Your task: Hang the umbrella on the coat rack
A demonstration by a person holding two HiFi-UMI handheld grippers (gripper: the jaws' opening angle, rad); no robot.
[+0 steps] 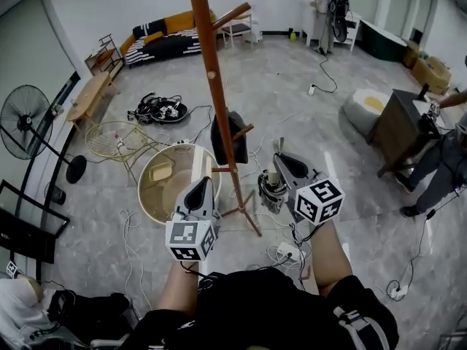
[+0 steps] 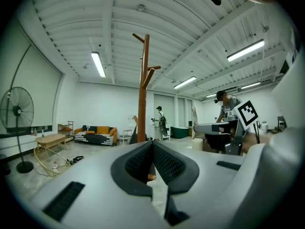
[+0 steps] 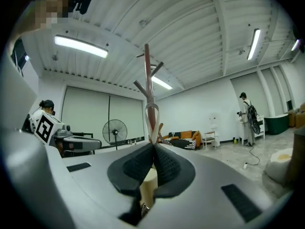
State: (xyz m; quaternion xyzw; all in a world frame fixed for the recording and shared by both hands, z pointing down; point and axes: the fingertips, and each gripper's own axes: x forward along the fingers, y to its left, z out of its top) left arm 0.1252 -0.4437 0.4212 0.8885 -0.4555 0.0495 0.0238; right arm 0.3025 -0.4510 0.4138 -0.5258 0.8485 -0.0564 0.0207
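Observation:
The wooden coat rack (image 1: 219, 108) stands just ahead of me, its pole running up out of the head view. My right gripper (image 1: 281, 159) is to its right, shut on the white strap loop (image 3: 151, 112) of the folded umbrella (image 1: 271, 189). The umbrella hangs below the jaws, its cream handle (image 3: 148, 185) showing under them. The rack's pole (image 3: 148, 75) rises right behind the strap. My left gripper (image 1: 204, 184) is left of the rack's base, shut with nothing in it, and it faces the pole (image 2: 143, 89). The right gripper's marker cube (image 2: 248, 113) shows at the right of the left gripper view.
A round glass-topped table (image 1: 149, 195) stands left of the rack's base, with a dark object (image 1: 228, 138) behind the pole. Cables and a power strip (image 1: 287, 250) lie on the floor at my feet. A fan (image 1: 29, 115), a sofa (image 1: 164, 42), a dark cabinet (image 1: 398, 126) and a person (image 1: 438, 166) stand further off.

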